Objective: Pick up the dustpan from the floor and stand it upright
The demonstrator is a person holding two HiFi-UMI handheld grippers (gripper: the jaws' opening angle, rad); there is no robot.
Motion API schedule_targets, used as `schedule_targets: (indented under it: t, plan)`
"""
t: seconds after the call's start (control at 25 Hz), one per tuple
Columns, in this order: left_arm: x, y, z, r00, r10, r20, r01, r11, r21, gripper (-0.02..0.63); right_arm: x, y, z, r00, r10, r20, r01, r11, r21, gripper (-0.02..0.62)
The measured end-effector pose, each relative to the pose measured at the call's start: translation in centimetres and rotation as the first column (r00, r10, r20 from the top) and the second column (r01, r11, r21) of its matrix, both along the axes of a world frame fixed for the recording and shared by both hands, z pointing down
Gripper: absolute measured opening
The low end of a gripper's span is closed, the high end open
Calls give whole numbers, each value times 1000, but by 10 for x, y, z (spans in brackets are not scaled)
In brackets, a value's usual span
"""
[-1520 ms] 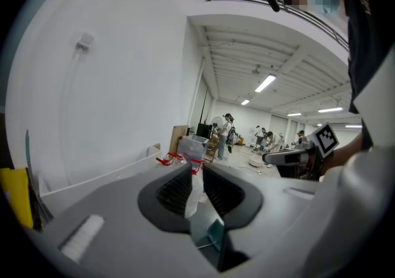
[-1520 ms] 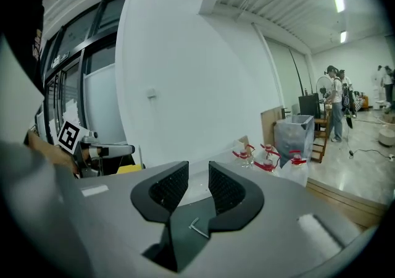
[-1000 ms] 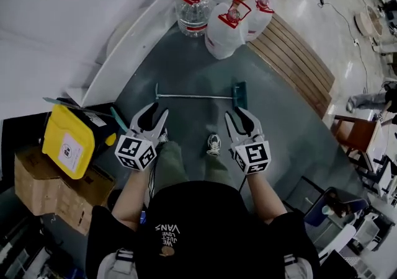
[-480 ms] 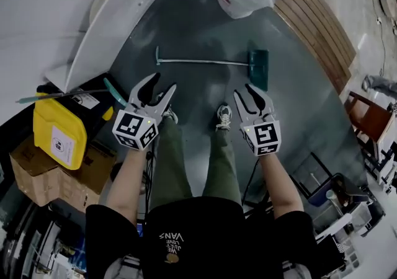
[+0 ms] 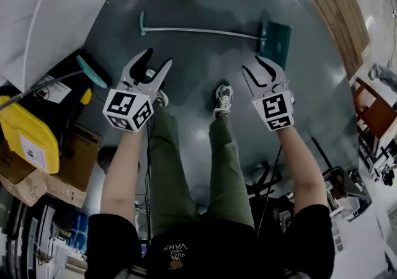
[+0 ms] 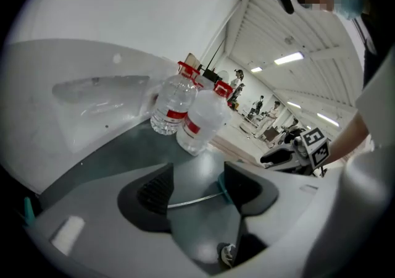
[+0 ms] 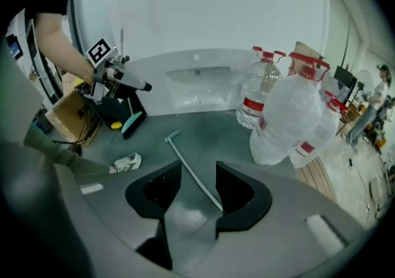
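The dustpan lies flat on the dark floor: a thin metal handle [image 5: 198, 30] runs left to right and ends in a green pan [image 5: 276, 39]. My left gripper [image 5: 155, 61] hangs a little short of the handle's left half. Its jaws are opening and nothing is between them. My right gripper [image 5: 260, 68] hovers just before the pan, also opening and empty. In the left gripper view the handle [image 6: 191, 201] shows on the floor beyond the left gripper [image 6: 199, 183]. In the right gripper view the handle [image 7: 187, 164] runs away between the jaws of the right gripper [image 7: 197, 183], untouched.
Large water jugs [image 7: 290, 116] stand beyond the pan, beside a strip of wooden slats [image 5: 338, 8]. A white curved panel [image 5: 43, 11] borders the floor at the left. A yellow container [image 5: 22, 135], cardboard boxes [image 5: 68, 169] and a teal-ended tool [image 5: 93, 72] crowd the left side. The person's shoes [image 5: 222, 99] are between the grippers.
Both grippers have sunk towards the floor and their jaws stand wider. The head view has tipped down, so the dustpan sits closer to the fingertips and the jugs have left the top edge.
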State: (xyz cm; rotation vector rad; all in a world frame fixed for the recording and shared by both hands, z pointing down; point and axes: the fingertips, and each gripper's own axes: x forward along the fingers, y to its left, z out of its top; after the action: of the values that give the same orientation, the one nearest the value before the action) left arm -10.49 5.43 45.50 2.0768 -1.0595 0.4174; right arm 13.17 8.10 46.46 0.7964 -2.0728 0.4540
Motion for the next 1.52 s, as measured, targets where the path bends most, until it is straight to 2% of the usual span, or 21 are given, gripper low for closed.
schedule_targets:
  t: [0.28,0.6,0.76,0.92,1.12,1.28,1.52]
  plan:
    - [-1,22,113,995,-100,-4,100,991,-90,302,22,11,127,987,-116,-114,105,990,-98,152]
    - [-4,31,217,988,-155,12,155,978,-141,304,41,7,245,953,-209,-217,175,971,-165,151]
    - [-15,32,259,987,-159,30,162,973,-163,304,43,8,294,921,-282,-267,232,951,-204,150]
    - [-22,36,297,990,-135,43,141,971,-192,304,49,9,348,866,-377,-328,305,919,-251,150]
    - [-30,48,333,990,-131,49,139,964,-225,304,53,10,392,814,-449,-369,351,885,-305,150]
    - [-37,56,351,989,-144,44,150,959,-242,304,65,-2,408,792,-455,-407,340,882,-325,149]
    - [-37,60,363,986,-166,18,165,949,-270,304,77,4,426,766,-493,-413,348,858,-379,148]
